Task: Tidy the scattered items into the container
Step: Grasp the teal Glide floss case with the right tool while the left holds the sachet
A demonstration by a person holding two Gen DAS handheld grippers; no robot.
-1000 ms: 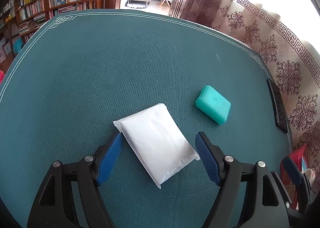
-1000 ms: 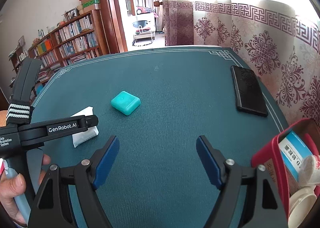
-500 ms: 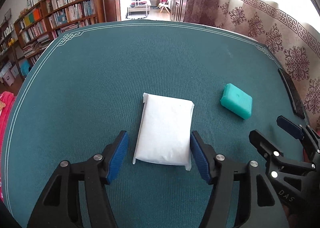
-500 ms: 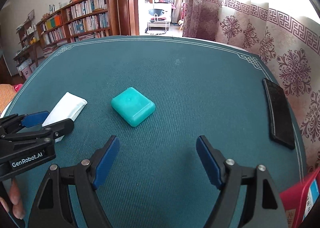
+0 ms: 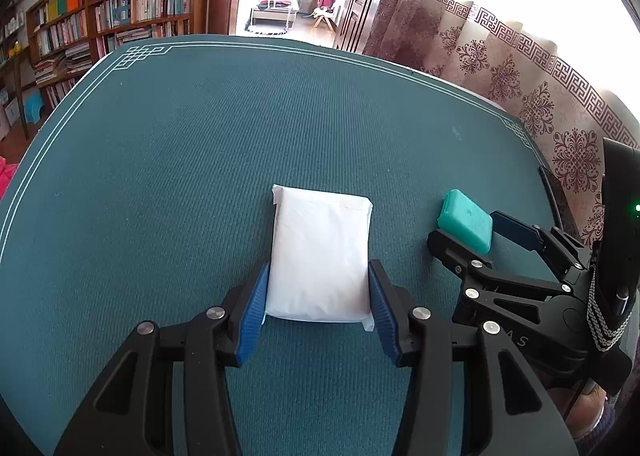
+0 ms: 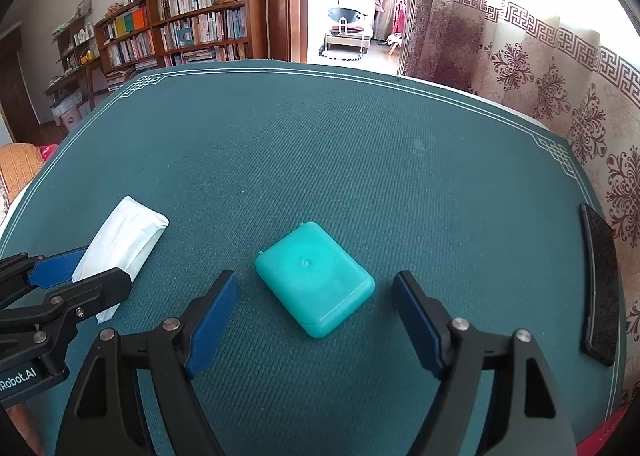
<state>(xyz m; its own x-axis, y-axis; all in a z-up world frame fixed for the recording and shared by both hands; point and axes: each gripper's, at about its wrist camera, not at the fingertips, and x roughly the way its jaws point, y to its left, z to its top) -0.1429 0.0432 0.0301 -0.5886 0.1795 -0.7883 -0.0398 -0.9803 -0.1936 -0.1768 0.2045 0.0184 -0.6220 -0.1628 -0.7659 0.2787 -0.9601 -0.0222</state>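
A white packet (image 5: pixel 320 244) lies flat on the green table cloth (image 5: pixel 180 176). My left gripper (image 5: pixel 318 276) is closing on it, and both blue pads touch its long sides near the close end. To the right lies a teal plastic box (image 6: pixel 316 282). My right gripper (image 6: pixel 314 280) is open and straddles the box, with a gap between each pad and it. The right wrist view also shows the packet (image 6: pixel 124 236) at the left, between the left gripper's fingers (image 6: pixel 52 268). The left wrist view shows the teal box (image 5: pixel 466 222) between the right gripper's fingers (image 5: pixel 516 232).
A black phone (image 6: pixel 600 284) lies along the table's right edge beside a patterned curtain (image 6: pixel 580 116). A sliver of a red container (image 6: pixel 622 416) shows at the bottom right corner. Bookshelves (image 6: pixel 180 32) and a doorway stand beyond the far edge.
My left jaws have narrowed from wide apart to touching the packet's sides. My right gripper has swung left from beside the red container and dropped over the teal box.
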